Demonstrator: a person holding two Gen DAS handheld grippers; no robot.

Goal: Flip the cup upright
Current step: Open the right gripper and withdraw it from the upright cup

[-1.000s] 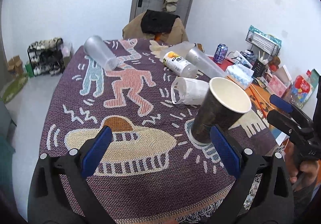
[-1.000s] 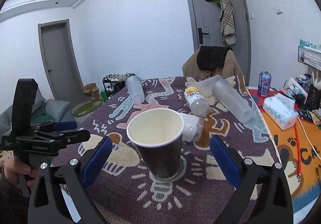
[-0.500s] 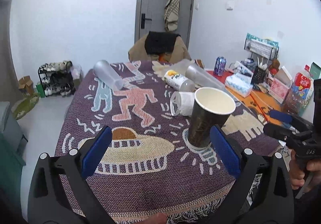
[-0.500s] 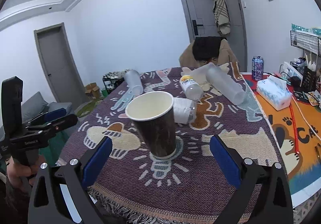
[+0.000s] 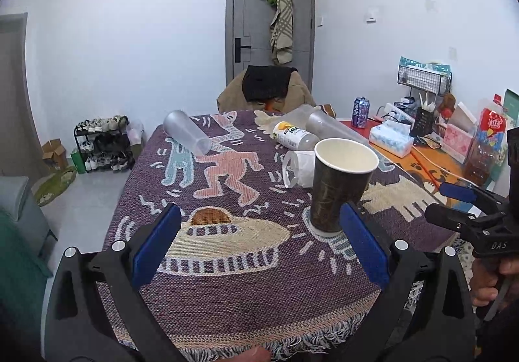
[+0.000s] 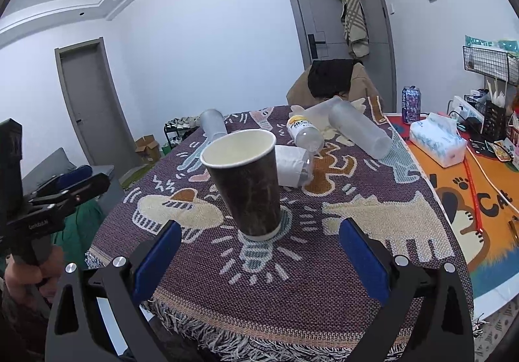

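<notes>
A dark brown paper cup (image 5: 337, 187) with a white inside stands upright, mouth up, on the patterned purple cloth (image 5: 227, 281). It also shows in the right wrist view (image 6: 249, 187). My left gripper (image 5: 259, 242) is open and empty, held back from the cup near the table's front edge. My right gripper (image 6: 256, 251) is open and empty, also short of the cup. Each gripper shows in the other's view, the right one (image 5: 467, 209) at the right and the left one (image 6: 65, 193) at the left.
Behind the cup lie a white cup on its side (image 5: 298, 167), a bottle (image 5: 292, 136) and frosted plastic tumblers (image 5: 186, 131). A tissue box (image 6: 438, 143), a can (image 6: 411, 100) and clutter sit at the right. A chair (image 5: 266, 86) stands at the far end.
Both grippers have pulled back and away from the cup, so it looks smaller and farther. The cup stays upright in place.
</notes>
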